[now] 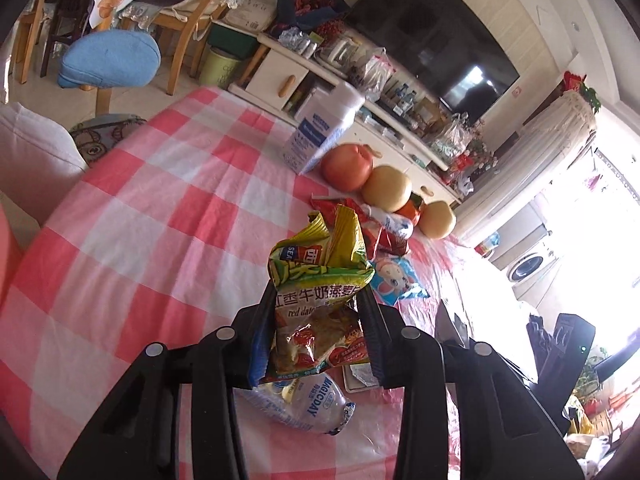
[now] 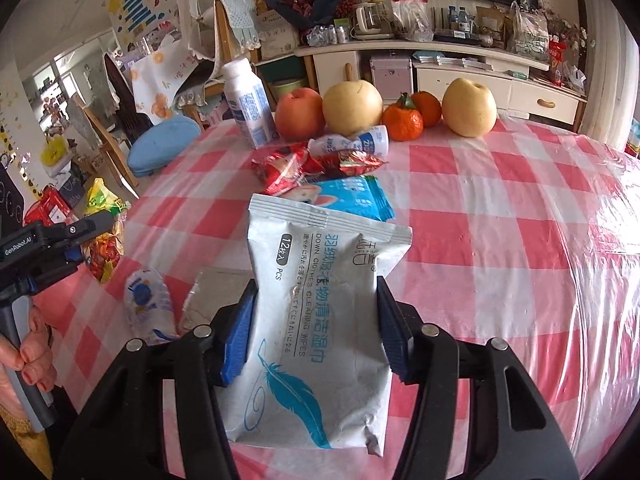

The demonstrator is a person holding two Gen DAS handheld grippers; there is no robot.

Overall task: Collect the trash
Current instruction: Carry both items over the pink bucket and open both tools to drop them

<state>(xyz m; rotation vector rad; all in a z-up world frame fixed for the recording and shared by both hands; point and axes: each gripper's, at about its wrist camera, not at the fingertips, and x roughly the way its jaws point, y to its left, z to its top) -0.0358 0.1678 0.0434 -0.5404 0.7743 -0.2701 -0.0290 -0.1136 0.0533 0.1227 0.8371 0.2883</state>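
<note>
Above the checked tablecloth [image 2: 500, 220], our left gripper [image 1: 316, 332] clamps an oatmeal wrapper [image 1: 320, 280] and our right gripper [image 2: 314, 320] pinches a wipes packet [image 2: 320, 300]; both lifted, next we need a bin.

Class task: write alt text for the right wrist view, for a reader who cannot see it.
The right gripper holds a white wipes packet above a pink checked table. Beyond it lie wrappers, a white bottle and a row of fruit. At the left edge, a hand holds the left gripper.
</note>
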